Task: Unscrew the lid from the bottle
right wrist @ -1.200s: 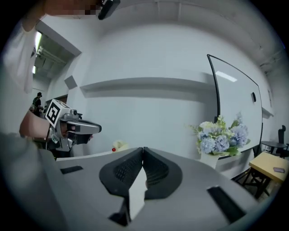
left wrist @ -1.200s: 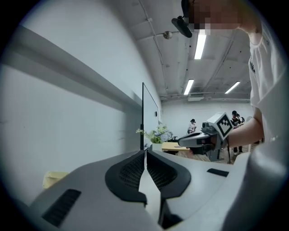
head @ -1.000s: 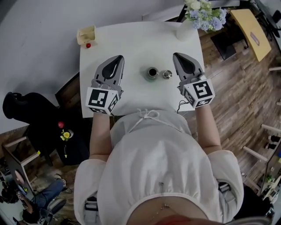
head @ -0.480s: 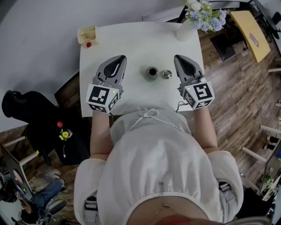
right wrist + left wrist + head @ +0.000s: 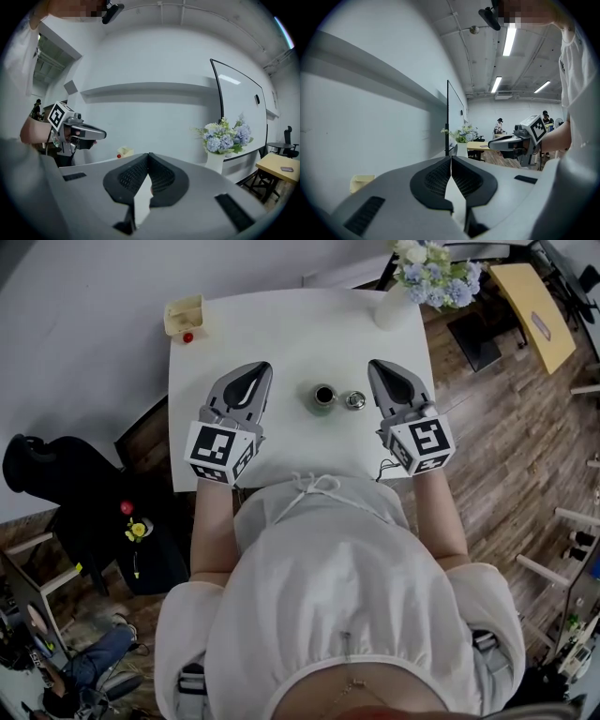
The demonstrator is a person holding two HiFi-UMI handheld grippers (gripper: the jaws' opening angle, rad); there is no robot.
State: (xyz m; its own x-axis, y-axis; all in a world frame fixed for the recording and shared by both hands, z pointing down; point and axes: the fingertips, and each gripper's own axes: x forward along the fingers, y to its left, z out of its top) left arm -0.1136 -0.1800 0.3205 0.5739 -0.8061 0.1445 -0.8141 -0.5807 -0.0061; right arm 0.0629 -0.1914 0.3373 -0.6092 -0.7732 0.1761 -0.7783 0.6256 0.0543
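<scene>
— Where is the bottle?

— The bottle point(image 5: 324, 397) stands upright about the middle of the white tabletop point(image 5: 291, 329), a little nearer the near edge than the far one. Its mouth is open and dark.

— And the lid?

— The lid point(image 5: 354, 400) is off. It lies on the tabletop just beside the bottle, on the side toward the right edge.

— What are the two tools doing?

— The left hand-held gripper point(image 5: 265, 367) hangs between the bottle and the left edge, pointing toward the far edge. Its jaws are pressed together with nothing between them. The right hand-held gripper point(image 5: 372, 364) is on the other side, between the lid and the right edge, also pointing toward the far edge. Its jaws meet too, and it is empty.

— Does either one touch the bottle or the lid?

— No, both are clear of them. The bottle and lid sit between the two.

— Anything else on the tabletop?

— A white vase point(image 5: 394, 307) of pale blue and white flowers point(image 5: 436, 276) stands at the far right corner. A small yellowish box point(image 5: 185, 313) sits at the far left corner, with a small red object point(image 5: 188, 337) just beside it on the near side.
</scene>
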